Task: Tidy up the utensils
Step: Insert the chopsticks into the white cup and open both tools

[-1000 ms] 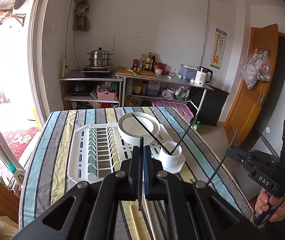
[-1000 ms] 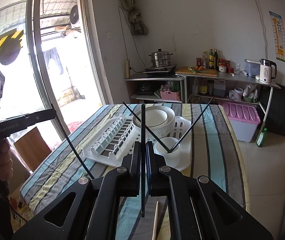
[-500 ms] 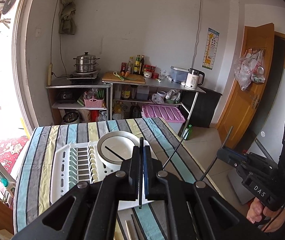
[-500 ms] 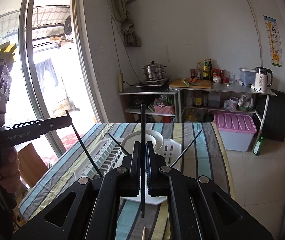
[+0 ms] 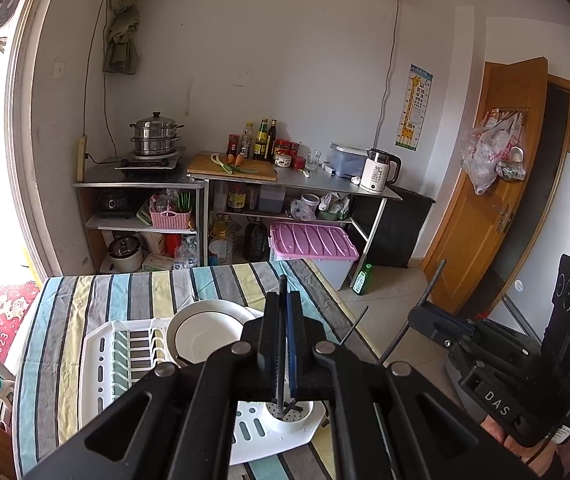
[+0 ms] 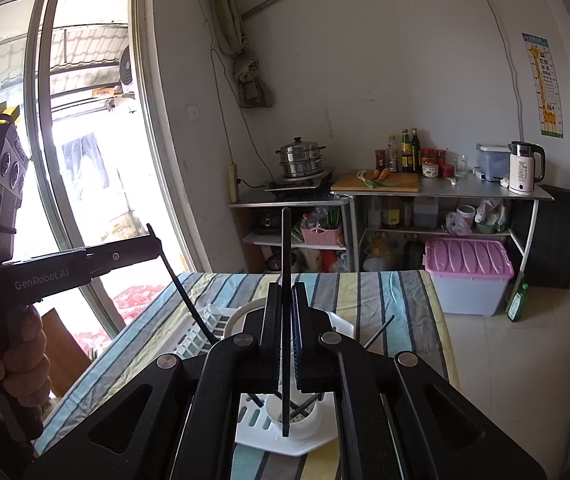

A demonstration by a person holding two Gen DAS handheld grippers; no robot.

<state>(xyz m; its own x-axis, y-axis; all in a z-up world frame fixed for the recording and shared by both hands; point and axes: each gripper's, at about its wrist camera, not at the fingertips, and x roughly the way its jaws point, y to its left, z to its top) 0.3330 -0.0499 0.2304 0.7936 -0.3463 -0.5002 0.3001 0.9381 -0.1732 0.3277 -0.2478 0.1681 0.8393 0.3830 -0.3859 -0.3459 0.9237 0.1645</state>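
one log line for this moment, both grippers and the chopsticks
left gripper: shut on black chopstick | right gripper: shut on second chopstick | both above white utensil cup | cup holds chopsticks

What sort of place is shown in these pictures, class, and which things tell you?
Most likely a home kitchen: a steamer pot on a stove, a kettle on the counter, and a dish rack on the striped table.

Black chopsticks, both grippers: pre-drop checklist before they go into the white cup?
1. Left hand-held gripper shut on black chopstick: ok.
2. Right hand-held gripper shut on second black chopstick: ok.
3. Left tip inside white round utensil cup on white plastic dish rack: ok.
4. Right tip over cup rim: ok.
5. Chopsticks already in cup, possible clash: cannot tell.
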